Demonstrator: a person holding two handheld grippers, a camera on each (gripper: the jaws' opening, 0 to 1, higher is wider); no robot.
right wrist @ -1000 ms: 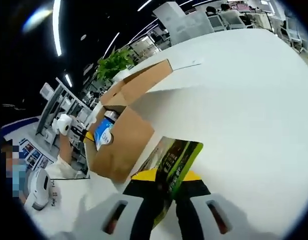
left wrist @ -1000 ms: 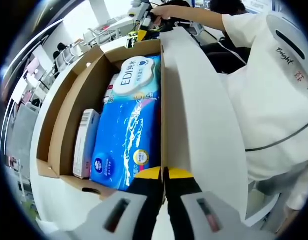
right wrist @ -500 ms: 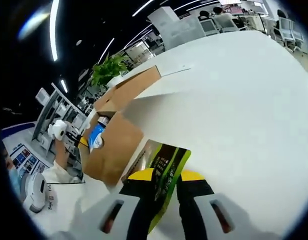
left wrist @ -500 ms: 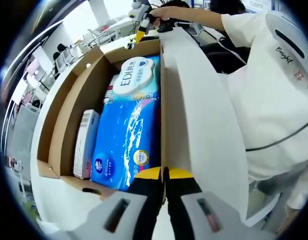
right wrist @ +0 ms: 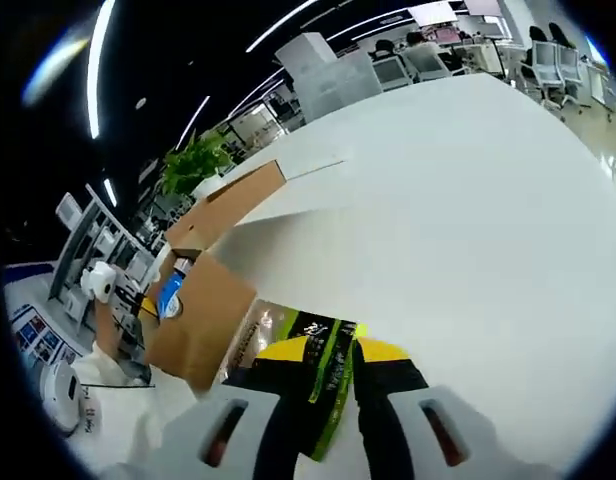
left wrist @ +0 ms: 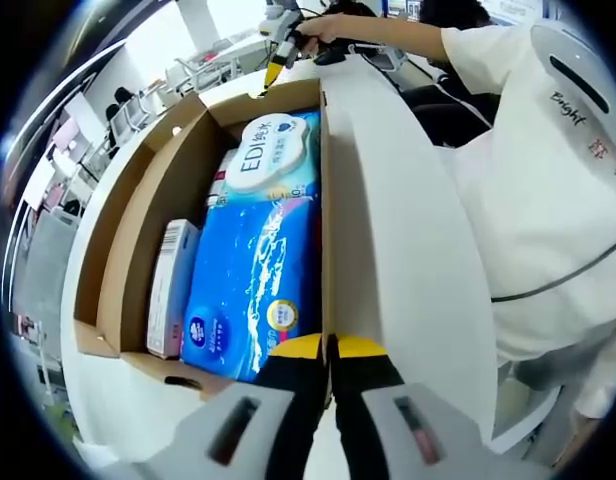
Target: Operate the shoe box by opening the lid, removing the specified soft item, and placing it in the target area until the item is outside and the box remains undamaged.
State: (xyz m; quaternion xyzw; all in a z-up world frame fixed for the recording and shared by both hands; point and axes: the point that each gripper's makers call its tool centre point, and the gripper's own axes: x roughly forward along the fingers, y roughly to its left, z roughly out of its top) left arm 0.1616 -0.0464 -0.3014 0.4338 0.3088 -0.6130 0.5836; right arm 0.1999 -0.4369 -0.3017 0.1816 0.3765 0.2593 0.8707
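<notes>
**Carrying a green packet away from the open shoe box**

Holding the flap steady, the left gripper (left wrist: 328, 350) is clamping its yellow-tipped jaws together on the near edge of the white raised lid (left wrist: 398, 250) of the brown cardboard shoe box (left wrist: 153, 215). In the left gripper view the box is sitting open on the white round worktop (left wrist: 88, 390). Inside it, a large blue plastic pack of tissues (left wrist: 253, 285) is lying along the middle, a white and blue pack printed "EDI" (left wrist: 273, 150) is lying at the far end, and a slim white carton (left wrist: 171, 285) is standing against the left wall.

The right gripper (right wrist: 328, 355) is pinching a soft green and black packet (right wrist: 326, 380) between its jaws. In the right gripper view the packet is outside the box, hanging over the bare worktop (right wrist: 468, 220), near the box's corner (right wrist: 193, 320). Whether the packet is touching the worktop cannot be told.

A person in a white top (left wrist: 528, 190) is standing along the worktop's edge beside the box.

Judging from this, the removal is done and the placing is in hand. To do it well, the packet should be carried well apart from the box, lowered onto bare worktop and only then let go. The left grip should stay light, so the lid is not bent or torn.
</notes>
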